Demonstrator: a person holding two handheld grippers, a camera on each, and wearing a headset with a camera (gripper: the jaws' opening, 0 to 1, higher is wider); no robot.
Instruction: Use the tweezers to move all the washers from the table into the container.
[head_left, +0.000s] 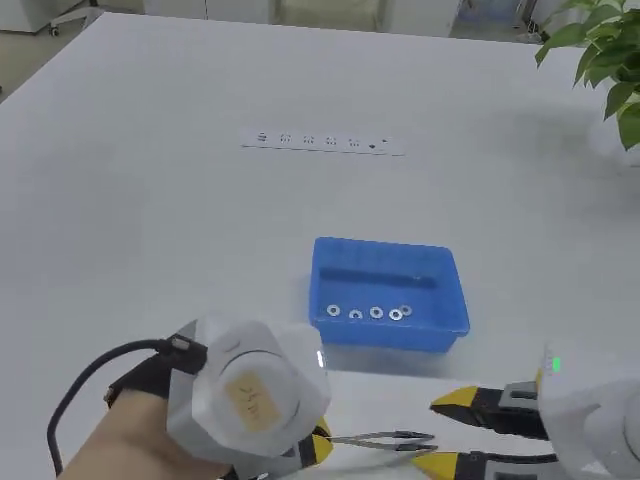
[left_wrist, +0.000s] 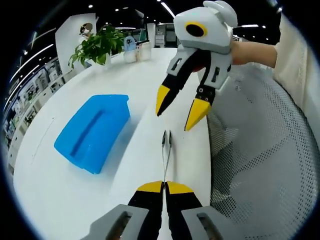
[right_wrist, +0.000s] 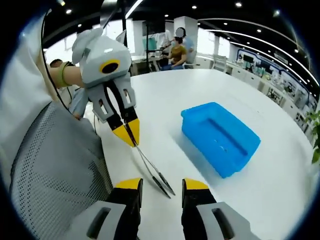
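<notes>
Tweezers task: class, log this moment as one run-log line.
left claw: shut on tweezers | right claw: open | washers: in blue container

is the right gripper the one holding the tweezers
No, the tweezers are clamped in the shut left gripper, while the right gripper is open and holds nothing.

an open-plan office or lab hall: a large white table (head_left: 150, 220) with a power strip (head_left: 322, 142), a potted plant (left_wrist: 97, 47), a mesh chair (left_wrist: 260, 150), ceiling lights (right_wrist: 239, 4), a person (right_wrist: 178, 50) seated beyond the table.
</notes>
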